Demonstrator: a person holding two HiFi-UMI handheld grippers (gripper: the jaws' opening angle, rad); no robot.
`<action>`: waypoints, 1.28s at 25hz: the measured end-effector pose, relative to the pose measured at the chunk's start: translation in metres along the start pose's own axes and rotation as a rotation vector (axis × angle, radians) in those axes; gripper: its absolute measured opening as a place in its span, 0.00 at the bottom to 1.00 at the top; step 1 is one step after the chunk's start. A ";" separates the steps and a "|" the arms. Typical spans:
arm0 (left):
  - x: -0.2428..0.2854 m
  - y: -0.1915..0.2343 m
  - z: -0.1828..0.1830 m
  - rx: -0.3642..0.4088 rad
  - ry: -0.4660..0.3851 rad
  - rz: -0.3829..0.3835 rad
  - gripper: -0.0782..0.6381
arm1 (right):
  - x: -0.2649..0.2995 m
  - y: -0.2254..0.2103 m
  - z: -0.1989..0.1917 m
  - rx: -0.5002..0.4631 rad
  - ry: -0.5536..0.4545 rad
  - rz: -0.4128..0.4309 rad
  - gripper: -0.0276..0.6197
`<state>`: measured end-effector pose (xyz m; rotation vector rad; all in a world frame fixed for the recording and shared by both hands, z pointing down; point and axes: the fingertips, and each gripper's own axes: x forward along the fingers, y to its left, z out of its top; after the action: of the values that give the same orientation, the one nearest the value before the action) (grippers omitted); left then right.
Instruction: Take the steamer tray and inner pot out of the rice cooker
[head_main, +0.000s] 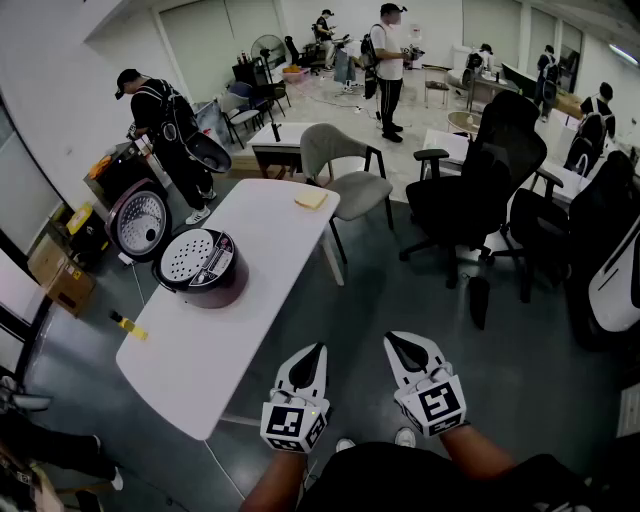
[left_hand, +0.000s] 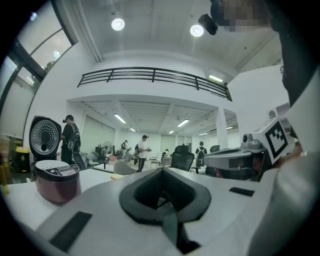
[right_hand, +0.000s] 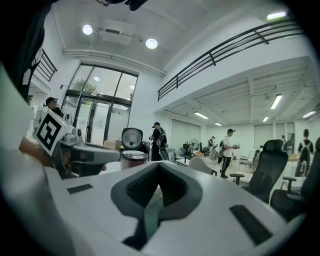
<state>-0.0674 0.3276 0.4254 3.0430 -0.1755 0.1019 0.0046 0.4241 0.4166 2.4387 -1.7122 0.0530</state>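
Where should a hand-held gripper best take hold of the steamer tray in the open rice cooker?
Probably its rim, on the side away from the raised lid, coming from above: the steamer tray lies flat atop the rice cooker. No handle shows.

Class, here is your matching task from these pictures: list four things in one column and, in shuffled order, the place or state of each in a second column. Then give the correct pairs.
Things
1. rice cooker lid
2. steamer tray
3. yellow pad
4. left tongs

Places or states
A. shut, with nothing between them
B. lying at the far end of the white table
C. swung up, open
D. seated in the top of the rice cooker

Pairs: 1-C, 2-D, 3-B, 4-A
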 end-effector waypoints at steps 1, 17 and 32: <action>-0.003 0.004 -0.001 0.000 0.001 0.002 0.10 | 0.003 0.003 0.000 -0.006 0.001 0.000 0.04; -0.051 0.062 -0.006 0.002 0.001 0.084 0.10 | 0.031 0.066 0.011 -0.028 -0.046 0.037 0.04; 0.015 0.158 -0.004 0.002 -0.002 0.369 0.94 | 0.149 -0.023 0.013 -0.058 -0.143 0.062 0.96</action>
<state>-0.0709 0.1704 0.4446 2.9741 -0.7347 0.1235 0.0764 0.2908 0.4192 2.4000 -1.8195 -0.1653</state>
